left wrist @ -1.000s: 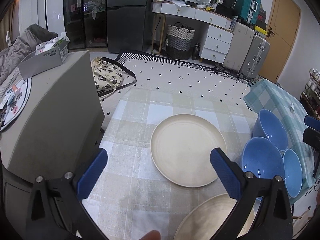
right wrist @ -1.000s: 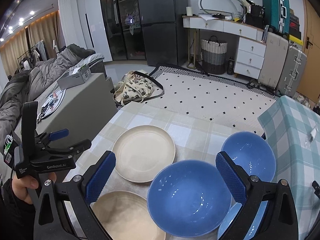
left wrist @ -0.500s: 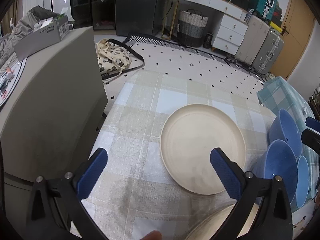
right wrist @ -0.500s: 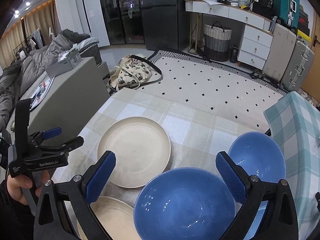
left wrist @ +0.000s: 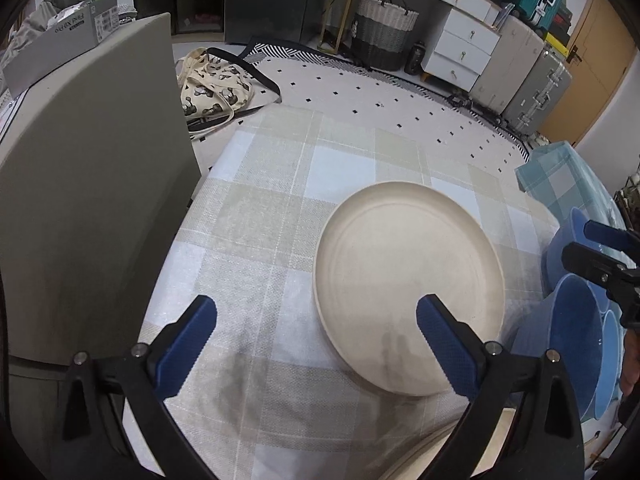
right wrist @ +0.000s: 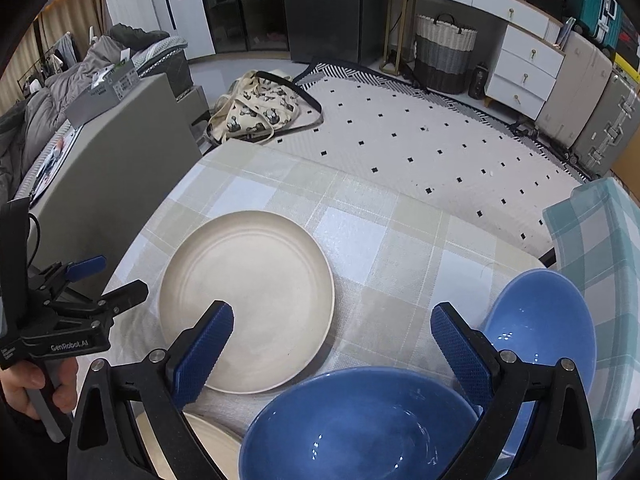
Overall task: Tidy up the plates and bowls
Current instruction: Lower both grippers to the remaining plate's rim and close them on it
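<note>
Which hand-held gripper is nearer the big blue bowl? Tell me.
Right. The right hand-held gripper hangs open just above the bowl; the left hand-held gripper is across the table, past the plate.

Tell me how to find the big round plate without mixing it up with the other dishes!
Look at the table with the checked cloth. In the middle of it lies the cream plate, flat, empty and seen whole. The blue bowls to its right are deep, and the other cream plate only peeks in at the near edge.
</note>
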Available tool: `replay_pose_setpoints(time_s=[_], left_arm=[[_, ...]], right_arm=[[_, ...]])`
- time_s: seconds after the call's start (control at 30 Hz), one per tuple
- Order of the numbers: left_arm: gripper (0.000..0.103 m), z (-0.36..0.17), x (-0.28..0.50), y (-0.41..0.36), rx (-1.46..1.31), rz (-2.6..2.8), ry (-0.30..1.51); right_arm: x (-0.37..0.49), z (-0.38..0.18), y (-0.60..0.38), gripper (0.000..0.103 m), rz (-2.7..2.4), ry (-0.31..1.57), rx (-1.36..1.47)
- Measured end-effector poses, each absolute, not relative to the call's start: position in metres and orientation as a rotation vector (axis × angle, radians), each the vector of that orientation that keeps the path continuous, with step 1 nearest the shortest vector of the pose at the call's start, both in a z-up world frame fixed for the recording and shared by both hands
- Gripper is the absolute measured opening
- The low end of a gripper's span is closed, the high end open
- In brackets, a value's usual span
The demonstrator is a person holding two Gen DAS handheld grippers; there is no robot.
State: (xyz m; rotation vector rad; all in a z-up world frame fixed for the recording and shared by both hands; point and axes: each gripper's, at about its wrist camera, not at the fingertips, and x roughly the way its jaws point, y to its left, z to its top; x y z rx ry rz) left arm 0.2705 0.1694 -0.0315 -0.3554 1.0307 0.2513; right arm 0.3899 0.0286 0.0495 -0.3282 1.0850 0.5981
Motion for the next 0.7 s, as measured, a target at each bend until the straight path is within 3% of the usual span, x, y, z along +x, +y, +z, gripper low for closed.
replay_pose_setpoints(time_s=[0.23,0.57,0.7], left_arm=[[0.093,-0.048,0.281,0.169,-0.385,0.244,1.068],[0.086,-0.071,0.287,0.171,-0.379,0.265,1.129],[0.078,-0.078,0.288,0.174,-0.386,0.274,1.148]], right_arm=[[0.405,0.023,0.039,0.1,0.593,1.134,-0.365],[0.418,-0.006,0.055,0.082,0.615,1.208,-0.396],[0.423,-0.018,0.059,0.074,0.615,1.239,-0.417]])
